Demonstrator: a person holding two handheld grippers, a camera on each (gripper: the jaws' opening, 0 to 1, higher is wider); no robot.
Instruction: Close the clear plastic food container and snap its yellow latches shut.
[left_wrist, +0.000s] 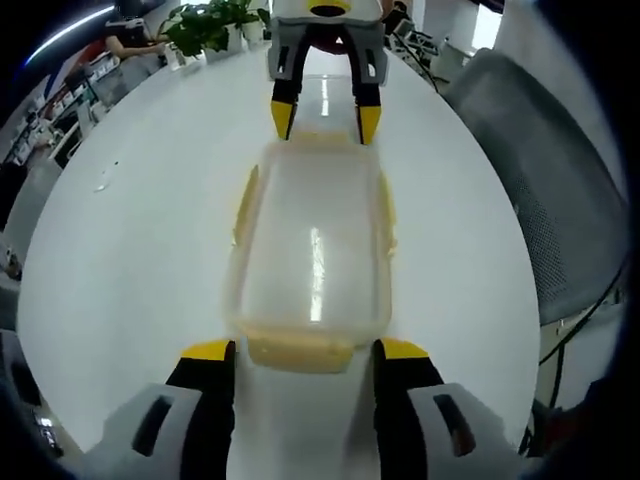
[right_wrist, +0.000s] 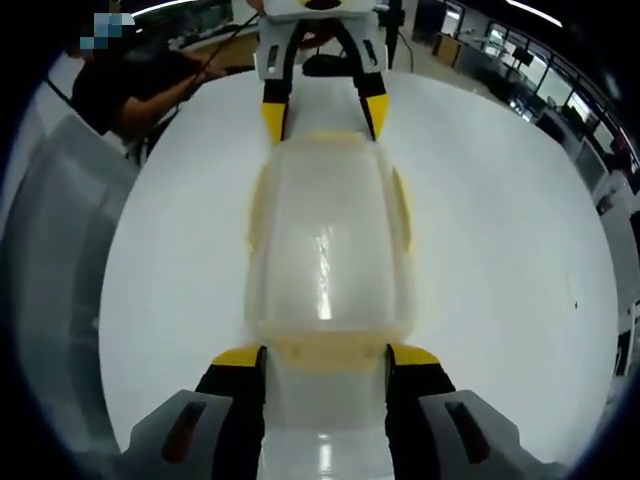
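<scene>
container (left_wrist: 312, 255): we are judging it light, slick, thin-walled; mid-frame
left gripper (left_wrist: 305, 352): jaws spread, we are straddling the near end latch (left_wrist: 298, 350)
right gripper (right_wrist: 325, 360): jaws likewise parted at the opposite end

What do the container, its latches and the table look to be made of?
Container: cloudy see-through plastic, glossy, with a bright glare streak. Latches: pale yellow plastic, apparently duller. Table: smooth white top, probably laminate, faintly reflective.
</scene>
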